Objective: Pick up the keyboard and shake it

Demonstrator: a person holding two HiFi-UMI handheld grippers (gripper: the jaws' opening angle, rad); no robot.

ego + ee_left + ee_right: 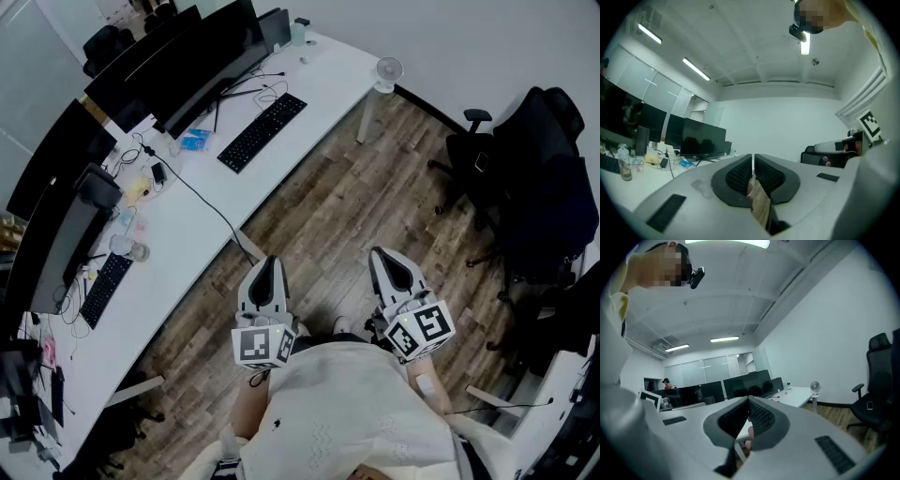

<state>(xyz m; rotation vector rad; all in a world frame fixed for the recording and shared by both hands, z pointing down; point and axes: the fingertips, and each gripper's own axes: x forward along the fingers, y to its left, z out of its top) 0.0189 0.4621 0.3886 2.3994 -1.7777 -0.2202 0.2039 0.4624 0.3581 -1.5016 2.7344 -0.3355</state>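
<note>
The black keyboard lies flat on the long white desk, toward the far end of the desk and just in front of the dark monitors. The left gripper and the right gripper are both off the desk, over the wooden floor beside it, well apart from the keyboard, with the left one nearer to the desk. Each claw has its two jaws pressed together at the tips and pinches nothing.
</note>
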